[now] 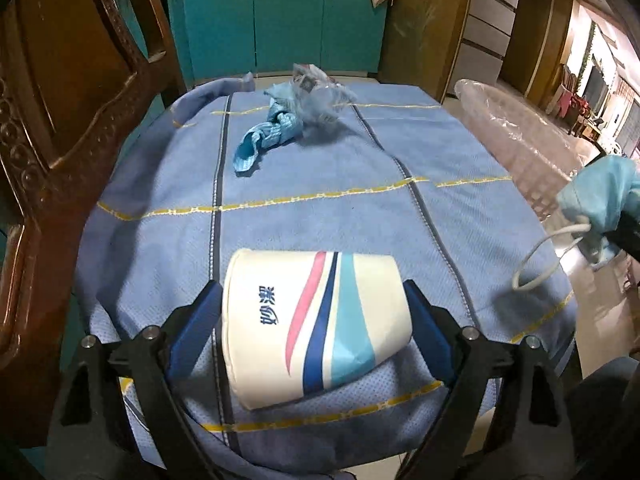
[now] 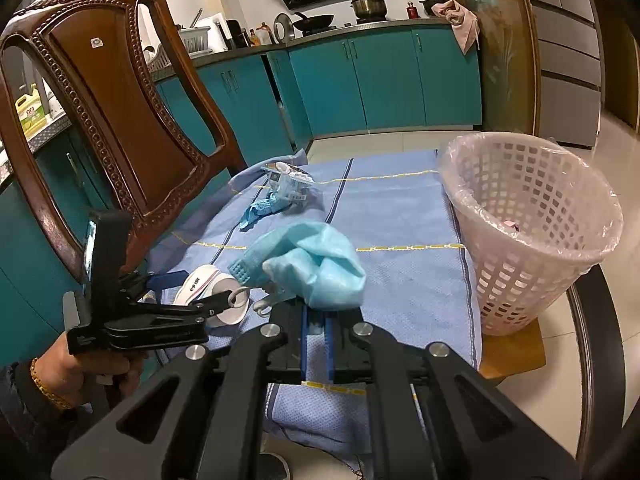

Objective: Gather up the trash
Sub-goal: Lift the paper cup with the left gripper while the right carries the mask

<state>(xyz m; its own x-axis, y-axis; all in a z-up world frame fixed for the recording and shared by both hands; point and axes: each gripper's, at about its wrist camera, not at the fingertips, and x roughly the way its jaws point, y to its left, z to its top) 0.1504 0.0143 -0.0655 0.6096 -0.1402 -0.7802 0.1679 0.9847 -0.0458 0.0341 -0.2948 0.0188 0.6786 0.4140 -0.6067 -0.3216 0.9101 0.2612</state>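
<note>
From my remote station: a blue striped tablecloth (image 2: 400, 208) covers the table. A carved wooden chair (image 2: 120, 120) stands at its left edge. Behind run teal kitchen cabinets (image 2: 380, 80), their counter holding a wok (image 2: 316, 21) and a steel pot (image 2: 369, 3), with a pink cloth (image 2: 460, 20) draped over the counter's end.

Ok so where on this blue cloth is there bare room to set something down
The widest bare patch is mid-cloth, between the face mask and the basket. Another strip lies behind it, right of the wrappers. It is crowded by the chair: paper cup, rag, wrappers.
</note>
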